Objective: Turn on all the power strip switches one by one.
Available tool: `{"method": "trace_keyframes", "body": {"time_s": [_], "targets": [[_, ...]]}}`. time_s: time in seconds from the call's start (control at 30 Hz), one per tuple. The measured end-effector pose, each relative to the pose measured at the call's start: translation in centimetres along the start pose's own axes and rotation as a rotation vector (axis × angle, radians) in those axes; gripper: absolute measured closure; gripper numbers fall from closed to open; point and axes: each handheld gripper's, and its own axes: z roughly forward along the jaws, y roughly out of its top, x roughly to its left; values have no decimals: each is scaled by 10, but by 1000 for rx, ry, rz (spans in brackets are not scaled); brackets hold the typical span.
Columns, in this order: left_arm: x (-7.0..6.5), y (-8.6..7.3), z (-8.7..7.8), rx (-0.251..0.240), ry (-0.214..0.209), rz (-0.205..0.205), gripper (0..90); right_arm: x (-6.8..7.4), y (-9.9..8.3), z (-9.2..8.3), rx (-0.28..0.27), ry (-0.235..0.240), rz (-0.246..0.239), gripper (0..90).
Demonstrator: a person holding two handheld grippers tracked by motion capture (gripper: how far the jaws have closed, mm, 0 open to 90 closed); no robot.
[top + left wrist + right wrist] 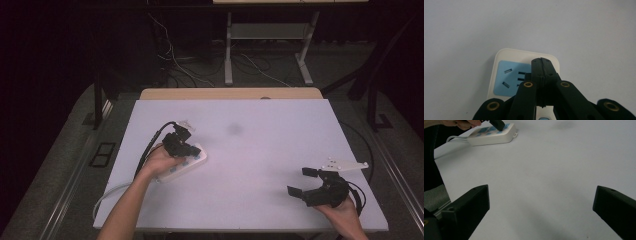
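Note:
A white power strip [199,156] with light blue socket faces lies at the table's left, its white cable [107,195] trailing off toward the front left edge. My left gripper [192,150] is shut, its tips resting on top of the strip's far end. In the left gripper view the closed jaws cover the right side of the blue socket face [507,76], and nothing shows between them. My right gripper [299,181] stands open near the front right of the table, nothing between its jaws. The right gripper view has the strip [491,135] far off at the upper left, with the left gripper [497,123] above it.
The white tabletop [260,150] has a faint dark smudge [234,129] near the back middle. Beyond the far edge stand the legs of a desk frame [228,50], with loose cables [175,60] on the floor. A dark rail [97,95] stands left of the table.

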Motion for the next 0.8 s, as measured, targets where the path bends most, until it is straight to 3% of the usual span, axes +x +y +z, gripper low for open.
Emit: {"method": "trace_keyframes", "body": {"time_s": [0.3, 0.47, 0.57, 0.73, 0.8], "targets": [[0, -2, -26, -80, 24, -11, 891, 0, 0, 1, 2, 1, 2, 6], [-4, -5, -40, -124, 45, -19, 783, 1, 0, 2, 3, 2, 4, 6], [-6, -9, -47, -157, 48, -38, 657, 1, 0, 2, 1, 4, 3, 6], [-10, -17, -58, -200, 76, -91, 306, 1, 0, 2, 1, 5, 5, 6], [-12, -22, -62, -220, 90, -109, 206, 1, 0, 2, 0, 6, 6, 6]]}}
